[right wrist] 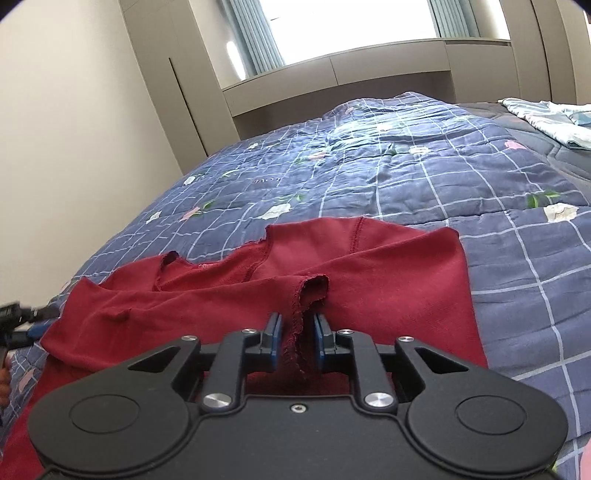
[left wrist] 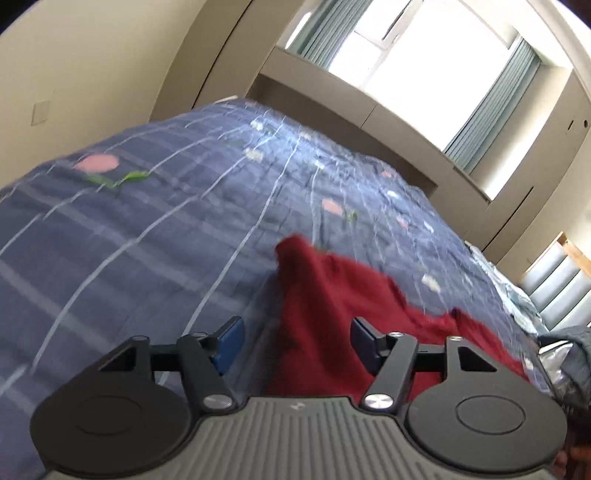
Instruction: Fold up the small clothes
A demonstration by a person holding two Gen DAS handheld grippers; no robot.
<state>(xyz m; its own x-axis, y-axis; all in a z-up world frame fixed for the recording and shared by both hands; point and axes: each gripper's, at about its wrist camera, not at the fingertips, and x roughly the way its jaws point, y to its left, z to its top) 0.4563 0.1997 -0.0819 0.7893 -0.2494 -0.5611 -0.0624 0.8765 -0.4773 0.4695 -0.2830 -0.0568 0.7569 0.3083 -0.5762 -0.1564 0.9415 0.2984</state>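
**Red garment spread on the quilt, one sleeve end between the right fingers**

We saw a dark red garment lying across the near part of a bed covered by a blue checked quilt with small flowers printed on it. The cloth was partly folded over itself, with stitched seams and a raw, frilled hem showing on top. Its far edge ran roughly level across the quilt, well short of the bed's far end by the window.

Our right gripper stood over the near edge of the bed, tilted downward. A narrow tube of the red cloth, a sleeve or leg end with a frayed opening, ran straight between its blue pads. The pads stood close on either side of that cloth with a small gap, so we judged them as not pressing on it.

Our left gripper hung toward the left side of the garment. Its fingers stood well apart, and nothing was clamped between them; the red garment lay below and beyond the right-hand finger, while the left-hand one was over bare quilt. That view was blurred.

At the far right corner of the bed lay a pale, crumpled cloth. Beige walls and built-in cupboards stood behind the bed, with teal curtains at the window.
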